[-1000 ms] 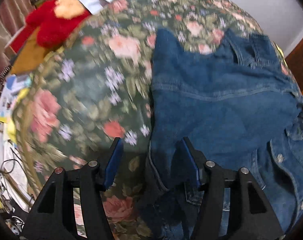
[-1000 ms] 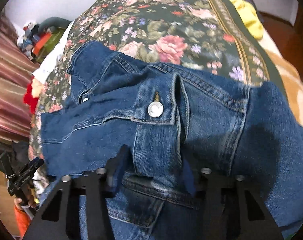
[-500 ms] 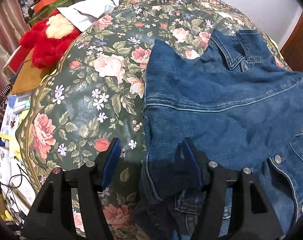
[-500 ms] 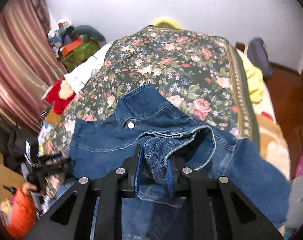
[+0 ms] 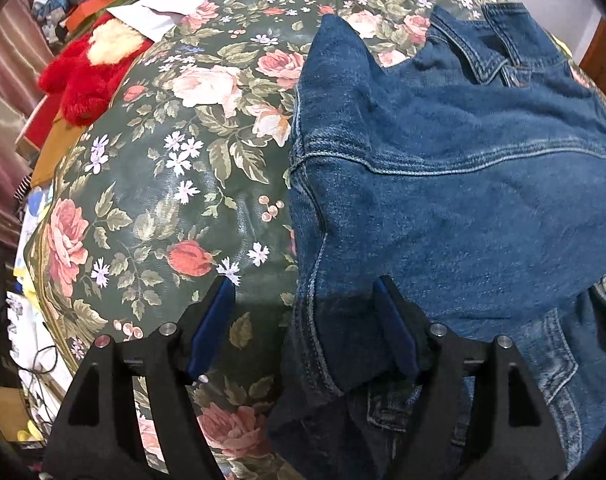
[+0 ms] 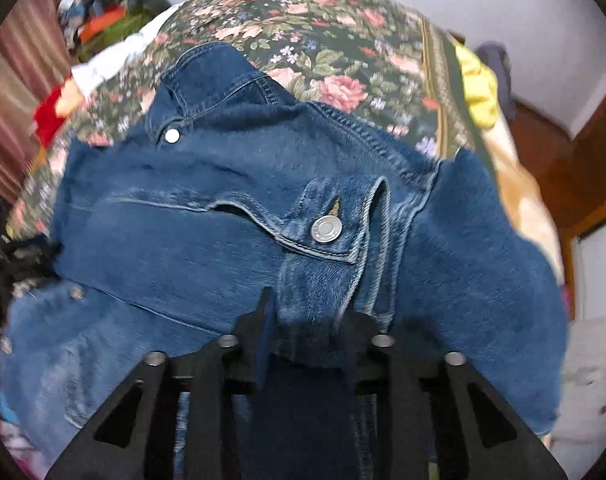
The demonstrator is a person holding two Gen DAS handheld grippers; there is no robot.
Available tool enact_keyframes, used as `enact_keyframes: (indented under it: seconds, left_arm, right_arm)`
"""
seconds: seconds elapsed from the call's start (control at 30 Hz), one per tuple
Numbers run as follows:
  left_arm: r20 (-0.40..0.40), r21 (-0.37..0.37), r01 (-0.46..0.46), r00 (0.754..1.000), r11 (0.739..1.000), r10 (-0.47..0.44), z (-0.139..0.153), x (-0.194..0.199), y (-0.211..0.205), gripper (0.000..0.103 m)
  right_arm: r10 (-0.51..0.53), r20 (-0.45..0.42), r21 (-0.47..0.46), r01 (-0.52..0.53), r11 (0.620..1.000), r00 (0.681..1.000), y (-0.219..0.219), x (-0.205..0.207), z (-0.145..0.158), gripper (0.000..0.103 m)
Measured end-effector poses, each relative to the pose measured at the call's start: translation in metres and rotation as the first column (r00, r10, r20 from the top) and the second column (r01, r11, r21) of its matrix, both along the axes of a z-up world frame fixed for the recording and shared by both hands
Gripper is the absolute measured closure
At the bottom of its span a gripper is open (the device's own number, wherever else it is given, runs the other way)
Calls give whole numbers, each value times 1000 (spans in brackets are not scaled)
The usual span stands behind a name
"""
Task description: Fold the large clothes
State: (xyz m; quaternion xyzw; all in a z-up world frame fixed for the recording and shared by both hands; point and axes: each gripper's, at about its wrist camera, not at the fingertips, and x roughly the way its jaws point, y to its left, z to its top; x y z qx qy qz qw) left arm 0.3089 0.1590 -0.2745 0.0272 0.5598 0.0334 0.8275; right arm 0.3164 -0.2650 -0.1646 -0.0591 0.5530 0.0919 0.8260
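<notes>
1. Left wrist view: the denim jacket (image 5: 443,168) lay spread on the floral bedspread (image 5: 163,184), its collar (image 5: 487,48) at the far end and its side seam running down toward the camera. The left gripper (image 5: 303,320) straddled that side edge with its jaws opening; the fabric edge sat between the blue pads (image 5: 213,320) but neither pad pressed on it, so nothing was gripped. A red plush toy (image 5: 87,76) lay off the bed's far left edge.

2. Right wrist view: the same jacket filled the frame, a buttoned cuff with a metal snap button (image 6: 325,229) folded onto the body. The right gripper (image 6: 307,320) had a bunch of that cuff's denim between its fingers while its jaws were opening; the pads looked to be coming off the cloth, and blur made contact hard to judge. A yellow cloth (image 6: 479,88) lay at the bed's far right edge.

3. Step in hand, as I judged it: a sleeve had been laid across the body and both claws were letting go. The next move probably called for taking fresh hold of the hem or side edge to fold the body over.

4. Writing: the snap button bore embossing, too small to read; no brand label was visible.
</notes>
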Motion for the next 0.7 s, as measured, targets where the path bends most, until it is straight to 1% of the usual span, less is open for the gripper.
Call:
enact_keyframes:
  seconds: [0.03, 0.07, 0.1, 0.13, 0.2, 0.27, 0.33, 0.43, 0.47, 0.53, 0.63, 0.7]
  left_arm:
    - [3, 12, 4, 1000, 1000, -4, -1, -1, -1, 30]
    - [7, 27, 11, 1000, 1000, -11, -3, -1, -3, 29]
    - [10, 38, 16, 1000, 999, -16, -5, -2, -5, 28]
    - [12, 43, 19, 1000, 999, -20, -5, -3, -5, 28]
    - [8, 45, 22, 1000, 999, -22, -5, -4, -5, 28]
    - [-8, 39, 15, 1000, 999, -14, -1, -3, -3, 28]
    - [-7, 41, -3, 1000, 999, 3, 10, -6, -2, 28]
    - [62, 80, 1, 998, 997, -6, 40, -3, -5, 28]
    - [100, 101, 11, 995, 995, -21, 55, -1, -9, 28]
    - [150, 113, 26, 988, 993, -43, 75, 2, -16, 28]
    - [227, 99, 68, 970, 993, -89, 110, 12, -35, 28]
    - [259, 75, 92, 960, 993, -109, 126, 14, -48, 28]
  right_arm:
    - [9, 24, -66, -8, 998, 1000, 3, -2, 1, 39]
    - [16, 52, -139, -9, 990, 998, 6, -4, 3, 22]
    - [27, 85, -190, -11, 982, 996, 7, -6, 5, 20]
    - [46, 103, -196, -25, 980, 994, 6, -8, 7, 19]
    - [45, 87, -163, -31, 986, 995, -1, -8, 10, 19]
    - [17, 75, -109, -9, 994, 997, -10, -9, 16, 19]
    - [-42, 72, -59, 47, 997, 996, -25, -11, 26, 19]
    - [-109, 107, 1, 110, 994, 988, -45, -19, 45, 19]
    - [-135, 119, 21, 133, 991, 984, -54, -22, 51, 19]
    - [-195, 133, 61, 189, 980, 972, -76, -28, 64, 19]
    - [-283, 138, 124, 267, 956, 949, -106, -37, 75, 19]
    - [-347, 134, 167, 324, 931, 928, -130, -44, 80, 19]
